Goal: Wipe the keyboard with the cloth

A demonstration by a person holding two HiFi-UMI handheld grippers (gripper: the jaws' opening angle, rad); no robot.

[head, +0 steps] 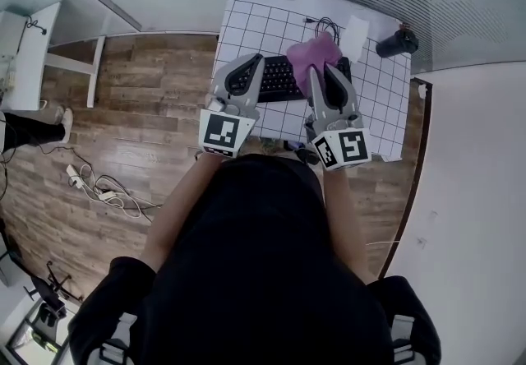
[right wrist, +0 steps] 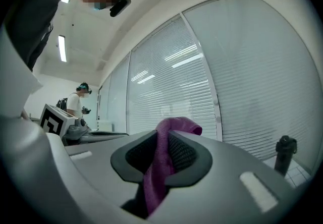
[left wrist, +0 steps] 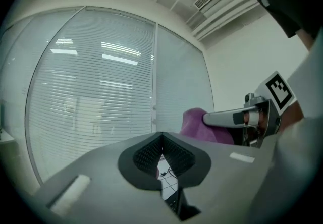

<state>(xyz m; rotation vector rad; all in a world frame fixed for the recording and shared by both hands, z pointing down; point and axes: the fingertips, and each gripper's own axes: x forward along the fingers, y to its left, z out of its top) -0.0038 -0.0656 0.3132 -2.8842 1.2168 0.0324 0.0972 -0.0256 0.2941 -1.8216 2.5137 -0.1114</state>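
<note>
The black keyboard [head: 278, 80] lies on the white gridded table [head: 378, 108], partly hidden under both raised grippers. My right gripper [head: 322, 69] is shut on the purple cloth [head: 315, 51], which bunches above the jaws and hangs down between the pads [right wrist: 164, 167]. My left gripper [head: 259, 61] is held up beside it, jaws shut with nothing between them [left wrist: 162, 140]. In the left gripper view the right gripper [left wrist: 237, 117] shows with the cloth [left wrist: 194, 123] at its tip. Both grippers point level towards the window blinds, well above the table.
A black bottle [head: 397, 43] stands at the table's far right corner, also seen in the right gripper view [right wrist: 283, 155]. A black cable [head: 326, 26] and a white sheet [head: 355, 30] lie behind the keyboard. Wooden floor [head: 140, 108] lies to the left. Another person [right wrist: 81, 98] stands far off.
</note>
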